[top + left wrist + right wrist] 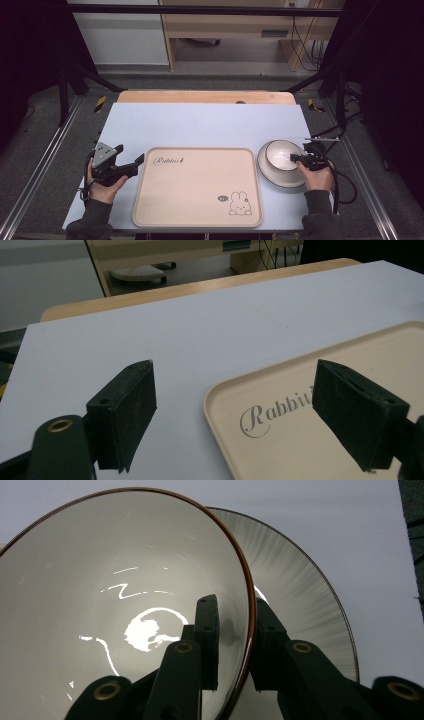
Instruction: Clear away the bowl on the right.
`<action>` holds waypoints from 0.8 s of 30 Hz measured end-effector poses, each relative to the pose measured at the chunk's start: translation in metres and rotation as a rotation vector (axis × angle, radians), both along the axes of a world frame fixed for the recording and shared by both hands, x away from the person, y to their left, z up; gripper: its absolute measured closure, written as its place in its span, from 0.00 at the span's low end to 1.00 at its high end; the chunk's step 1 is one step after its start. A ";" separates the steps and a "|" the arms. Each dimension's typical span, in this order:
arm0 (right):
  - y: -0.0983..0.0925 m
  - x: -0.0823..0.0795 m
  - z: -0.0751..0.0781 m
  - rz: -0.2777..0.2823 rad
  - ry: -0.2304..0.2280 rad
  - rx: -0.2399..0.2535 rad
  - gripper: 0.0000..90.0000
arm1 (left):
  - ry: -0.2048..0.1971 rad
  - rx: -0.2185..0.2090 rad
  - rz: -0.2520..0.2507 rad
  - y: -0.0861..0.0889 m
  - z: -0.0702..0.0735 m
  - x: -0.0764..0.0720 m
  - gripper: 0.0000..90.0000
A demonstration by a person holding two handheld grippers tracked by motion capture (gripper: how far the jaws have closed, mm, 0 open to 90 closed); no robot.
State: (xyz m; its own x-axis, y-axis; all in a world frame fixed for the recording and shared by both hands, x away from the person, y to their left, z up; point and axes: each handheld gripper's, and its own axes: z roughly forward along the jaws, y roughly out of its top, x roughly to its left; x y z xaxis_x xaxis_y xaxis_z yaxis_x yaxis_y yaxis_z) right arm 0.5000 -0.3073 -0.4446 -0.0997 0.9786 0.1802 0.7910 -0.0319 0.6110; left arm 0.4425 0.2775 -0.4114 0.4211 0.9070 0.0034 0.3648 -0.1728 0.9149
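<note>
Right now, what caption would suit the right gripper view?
Right tool clamped on the rim of a white bowl sitting on a plate.

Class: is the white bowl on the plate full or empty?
Empty: the bowl's glossy white inside shows bare, with only light reflections.

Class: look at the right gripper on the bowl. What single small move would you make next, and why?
Probably lift the bowl straight up off the plate: the right gripper is clamped on its rim, one jaw inside and one outside, and the empty tray lies beside it.

Dark sleeves, black claws w/ cables
</note>
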 end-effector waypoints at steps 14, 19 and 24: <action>-0.002 0.001 0.001 -0.030 0.005 0.045 0.89 | 0.000 0.000 0.001 0.000 0.000 0.000 0.20; -0.004 0.001 0.001 -0.027 -0.005 0.037 0.90 | 0.000 -0.001 0.001 0.001 0.001 0.000 0.20; -0.004 0.000 0.002 -0.028 -0.015 0.036 0.91 | 0.000 0.000 0.002 0.001 0.001 0.000 0.20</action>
State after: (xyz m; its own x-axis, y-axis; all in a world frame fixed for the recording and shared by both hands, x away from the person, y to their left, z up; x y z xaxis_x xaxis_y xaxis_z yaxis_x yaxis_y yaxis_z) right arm 0.4998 -0.3112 -0.4427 -0.0753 0.9738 0.2144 0.7800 -0.0764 0.6211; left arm 0.4424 0.2783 -0.4108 0.4194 0.9078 0.0035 0.3653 -0.1723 0.9148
